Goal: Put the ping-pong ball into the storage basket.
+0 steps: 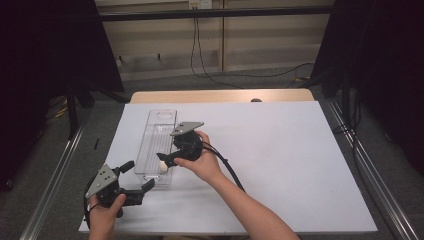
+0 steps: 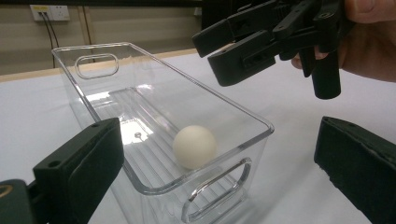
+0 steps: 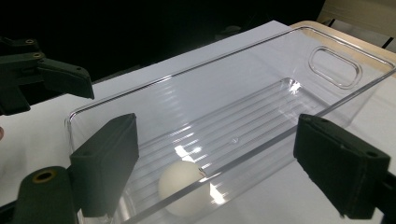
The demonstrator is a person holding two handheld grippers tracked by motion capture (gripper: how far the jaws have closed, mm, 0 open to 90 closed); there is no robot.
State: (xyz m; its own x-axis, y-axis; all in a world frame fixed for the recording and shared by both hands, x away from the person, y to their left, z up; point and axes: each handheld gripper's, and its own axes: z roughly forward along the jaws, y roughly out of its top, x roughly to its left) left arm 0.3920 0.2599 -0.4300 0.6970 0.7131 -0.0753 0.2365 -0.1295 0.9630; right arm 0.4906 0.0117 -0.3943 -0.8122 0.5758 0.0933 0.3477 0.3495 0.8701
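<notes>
One ball: smooth white ping-pong ball (image 2: 194, 146), resting inside bin's near end.
Bin: clear ribbed rectangular plastic (image 1: 155, 131), on white counter (image 1: 280, 150).
Right gripper (image 1: 166, 159): fingers spread, above ball.
Left gripper (image 1: 139, 186): fingers spread, empty.

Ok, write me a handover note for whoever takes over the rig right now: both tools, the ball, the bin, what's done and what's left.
Right tool: open, holding nothing, above the near end of the clear bin.
Left tool: open, empty, just off the bin's near end on the white table cover.
White ball: lies on the ribbed floor of the bin, near that same end, clear of both tools.
Done: the ball is in the bin.
Left: probably just drawing the right tool back from over the bin; no other loose item shows on the cover.
</notes>
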